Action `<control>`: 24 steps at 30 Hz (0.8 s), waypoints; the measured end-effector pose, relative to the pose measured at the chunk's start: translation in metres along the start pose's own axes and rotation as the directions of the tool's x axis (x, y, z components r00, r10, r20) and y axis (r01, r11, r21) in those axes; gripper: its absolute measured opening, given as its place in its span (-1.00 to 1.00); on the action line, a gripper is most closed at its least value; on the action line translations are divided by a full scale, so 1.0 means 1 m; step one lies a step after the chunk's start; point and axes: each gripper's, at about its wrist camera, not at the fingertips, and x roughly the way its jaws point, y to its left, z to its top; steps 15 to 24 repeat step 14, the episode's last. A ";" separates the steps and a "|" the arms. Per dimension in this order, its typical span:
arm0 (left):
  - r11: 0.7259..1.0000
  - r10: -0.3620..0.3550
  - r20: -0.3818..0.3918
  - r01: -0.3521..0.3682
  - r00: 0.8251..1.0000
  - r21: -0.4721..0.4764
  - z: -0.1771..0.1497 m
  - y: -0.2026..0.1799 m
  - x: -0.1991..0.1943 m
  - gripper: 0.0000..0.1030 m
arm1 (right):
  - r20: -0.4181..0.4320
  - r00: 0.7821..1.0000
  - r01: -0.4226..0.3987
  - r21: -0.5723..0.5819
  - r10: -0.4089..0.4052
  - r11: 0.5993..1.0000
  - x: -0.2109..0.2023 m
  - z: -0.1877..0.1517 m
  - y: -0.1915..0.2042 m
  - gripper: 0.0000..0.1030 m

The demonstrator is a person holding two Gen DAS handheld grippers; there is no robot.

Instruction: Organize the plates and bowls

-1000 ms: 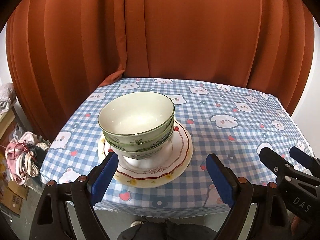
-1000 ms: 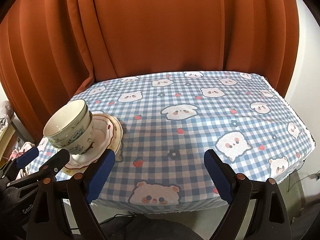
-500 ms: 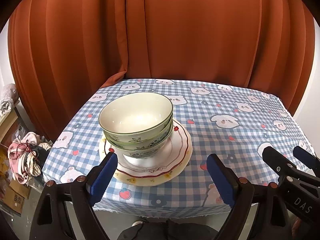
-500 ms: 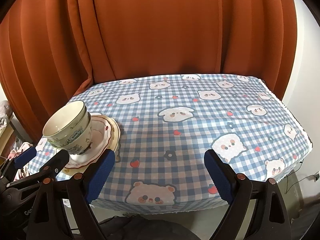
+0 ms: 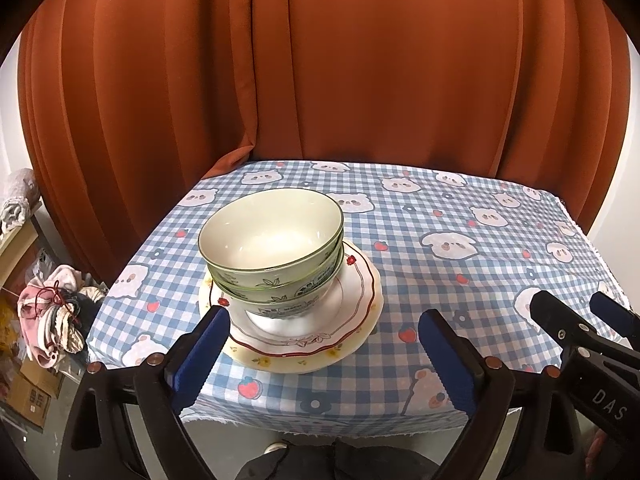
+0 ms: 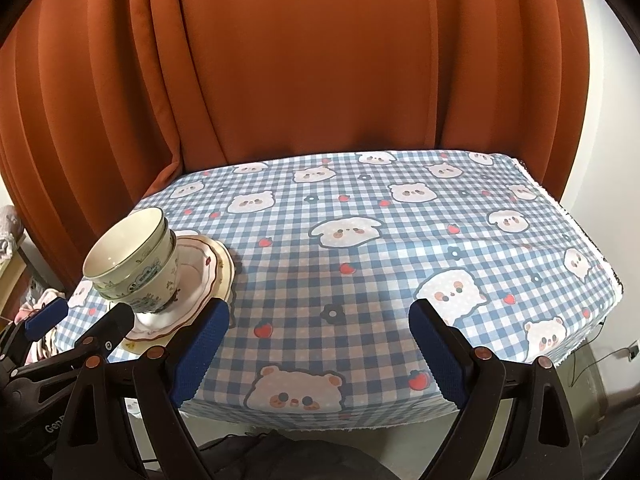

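Sitting on the plates (image 5: 356, 312) at the table's (image 5: 460, 264) left front corner, the stacked bowls (image 5: 276, 256) lie straight ahead of the left gripper (image 5: 324, 344). Its fingers are wide apart and empty; the right gripper (image 6: 320, 340), equally spread and empty, is farther off to the bowls' right.

Black clamp-style left hand-held gripper (image 5: 324, 354), blue ribbed pads (image 5: 198, 358), copper rivets

You are looking at three bowls (image 5: 271, 236) sitting in one stack, two plates (image 5: 352, 304) lying under them, and one table (image 5: 460, 264).
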 end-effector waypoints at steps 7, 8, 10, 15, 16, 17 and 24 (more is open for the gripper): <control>1.000 -0.004 0.007 0.004 1.000 0.000 0.001 -0.003 -0.001 0.91 | 0.006 1.000 0.015 0.004 -0.015 1.000 0.000 0.001 -0.003 0.82; 1.000 -0.002 0.008 0.002 1.000 0.001 0.001 -0.004 -0.001 0.94 | 0.007 1.000 0.017 0.005 -0.017 1.000 0.000 0.001 -0.003 0.82; 1.000 0.003 0.010 -0.003 1.000 -0.002 0.001 -0.005 0.000 0.98 | 0.009 1.000 0.022 0.009 -0.022 1.000 0.000 0.001 -0.005 0.82; 1.000 -0.007 0.017 0.007 1.000 -0.002 0.002 -0.009 0.000 0.99 | 0.015 0.999 0.029 0.012 -0.030 0.999 0.000 0.002 -0.008 0.82; 1.000 -0.007 0.017 0.007 1.000 -0.002 0.002 -0.009 0.000 0.99 | 0.015 0.999 0.029 0.012 -0.030 0.999 0.000 0.002 -0.008 0.82; 1.000 -0.007 0.017 0.007 1.000 -0.002 0.002 -0.009 0.000 0.99 | 0.015 0.999 0.029 0.012 -0.030 0.999 0.000 0.002 -0.008 0.82; 1.000 -0.007 0.017 0.007 1.000 -0.002 0.002 -0.009 0.000 0.99 | 0.015 0.999 0.029 0.012 -0.030 0.999 0.000 0.002 -0.008 0.82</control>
